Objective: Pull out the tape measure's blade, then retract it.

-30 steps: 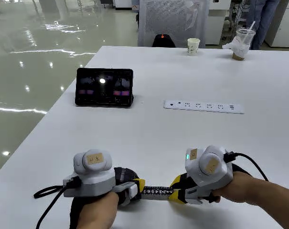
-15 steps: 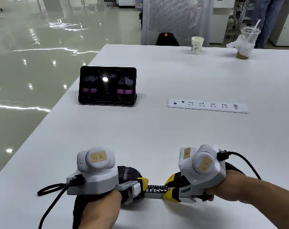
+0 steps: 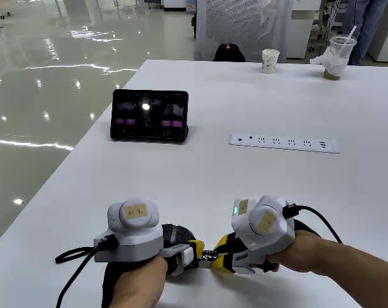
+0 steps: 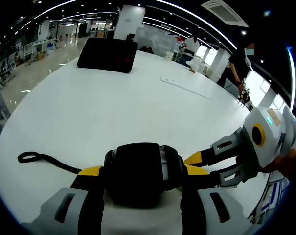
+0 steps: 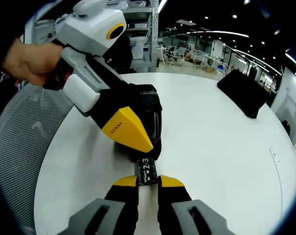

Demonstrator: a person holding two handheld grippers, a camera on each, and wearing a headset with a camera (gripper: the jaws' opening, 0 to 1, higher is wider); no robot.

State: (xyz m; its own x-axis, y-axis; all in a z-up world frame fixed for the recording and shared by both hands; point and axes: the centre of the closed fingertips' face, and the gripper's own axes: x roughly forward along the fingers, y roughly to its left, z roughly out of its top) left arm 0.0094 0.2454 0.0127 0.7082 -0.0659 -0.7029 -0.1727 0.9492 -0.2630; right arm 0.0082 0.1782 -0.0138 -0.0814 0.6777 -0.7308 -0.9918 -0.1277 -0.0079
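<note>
The black tape measure rests near the table's front edge, with my left gripper shut on its case. In the left gripper view the case sits between the yellow fingertips. A very short length of the blade shows between the two grippers. My right gripper is shut on the blade's end, close to the case. In the right gripper view the numbered blade runs from my right gripper to the tape measure, which the left gripper holds from the upper left.
A dark tablet stands at the left middle of the white table. A white power strip lies to the right. A paper cup and a plastic cup with a straw stand at the far edge. The tape's black strap trails left.
The visible blade has grown shorter, from several centimetres to a stub. My right gripper has moved left toward the tape measure's case. The left gripper has held still on the case.
</note>
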